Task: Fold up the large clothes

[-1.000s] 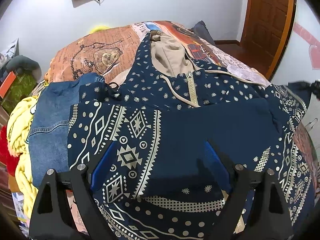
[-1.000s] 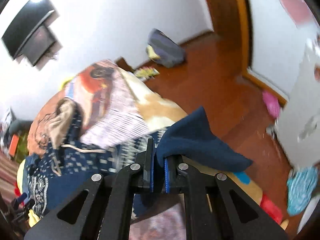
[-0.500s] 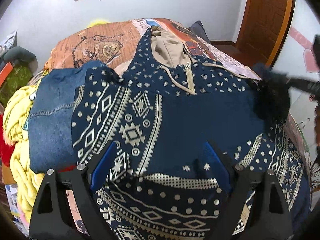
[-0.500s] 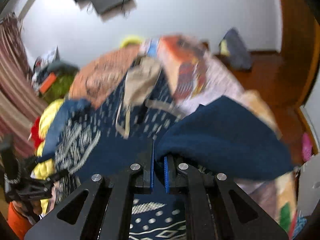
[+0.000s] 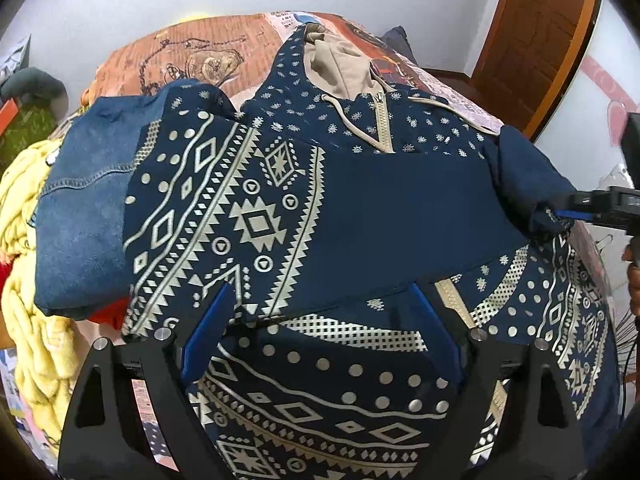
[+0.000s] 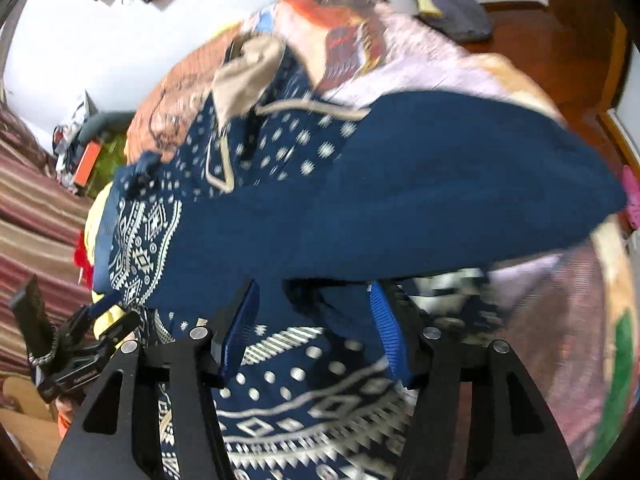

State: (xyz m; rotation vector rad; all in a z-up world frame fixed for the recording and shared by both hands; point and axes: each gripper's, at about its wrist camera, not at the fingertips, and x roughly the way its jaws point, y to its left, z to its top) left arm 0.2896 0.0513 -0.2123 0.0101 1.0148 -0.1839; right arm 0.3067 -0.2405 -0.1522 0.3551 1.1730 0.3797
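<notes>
Hoodie [image 5: 360, 208] lies on bed [image 5: 192, 52]; right gripper [image 6: 316, 320] opening, sleeve [image 6: 440, 200] between.

Even, soft indoor light, fairly bright, no hard shadows; source not visible. Left wrist view is sharp across the middle: the print on the navy hoodie [image 5: 280, 216] reads crisp, zipper teeth clear. Strong fisheye bending, black vignette in all corners, the wooden door [image 5: 540, 32] bowed at the edge. Slight soft shadow under the folded sleeve edge. Right wrist view is motion-blurred nearly everywhere: the plain navy sleeve [image 6: 440, 192] smeared, the bedspread [image 6: 400, 52] streaky, pattern near the bottom doubled. Only the gripper's black fingers [image 6: 452, 400] stay sharp there. The white wall [image 6: 100, 40] is bright, close to blown out. Colours saturated, no glare spots.
</notes>
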